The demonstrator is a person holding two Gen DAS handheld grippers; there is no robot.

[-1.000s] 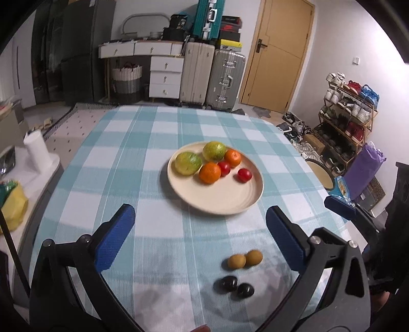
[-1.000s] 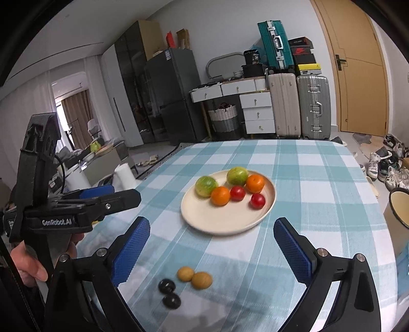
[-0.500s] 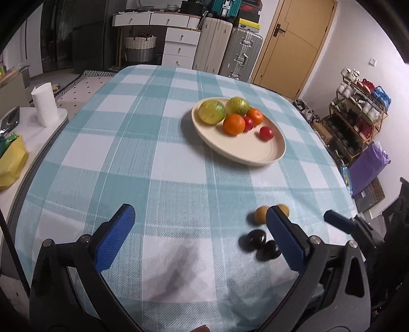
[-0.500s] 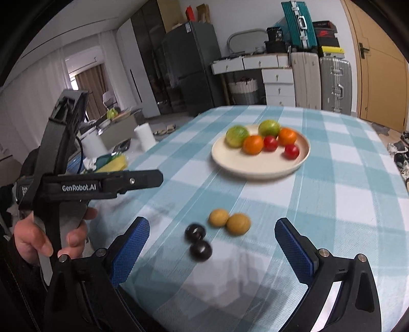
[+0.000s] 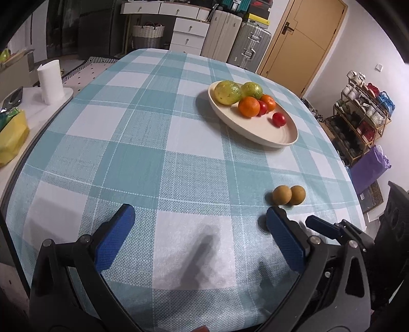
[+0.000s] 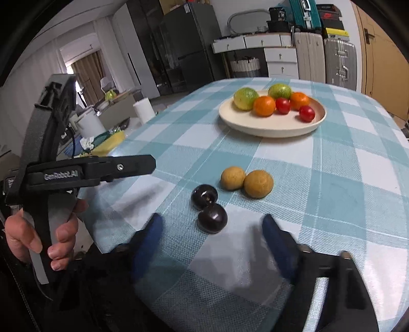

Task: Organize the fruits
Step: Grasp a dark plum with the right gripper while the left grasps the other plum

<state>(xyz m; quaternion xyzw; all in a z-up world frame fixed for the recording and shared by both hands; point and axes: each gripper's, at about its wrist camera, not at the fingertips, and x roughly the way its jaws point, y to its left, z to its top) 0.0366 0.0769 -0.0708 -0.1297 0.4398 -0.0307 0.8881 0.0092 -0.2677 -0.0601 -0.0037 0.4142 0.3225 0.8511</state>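
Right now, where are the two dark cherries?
In the right wrist view, the two dark cherries lie touching on the tablecloth, just ahead of the open right gripper, left of two tan fruits.

One readable text: "GenRobot.AI" in pale letters on the black side arm of the left gripper (image 6: 150, 166), seen from the right wrist view. A red logo mark sits on a dark box (image 6: 329, 15) atop the suitcases at the back wall, too small to read. No other labels, numbers or signs legible in either view.
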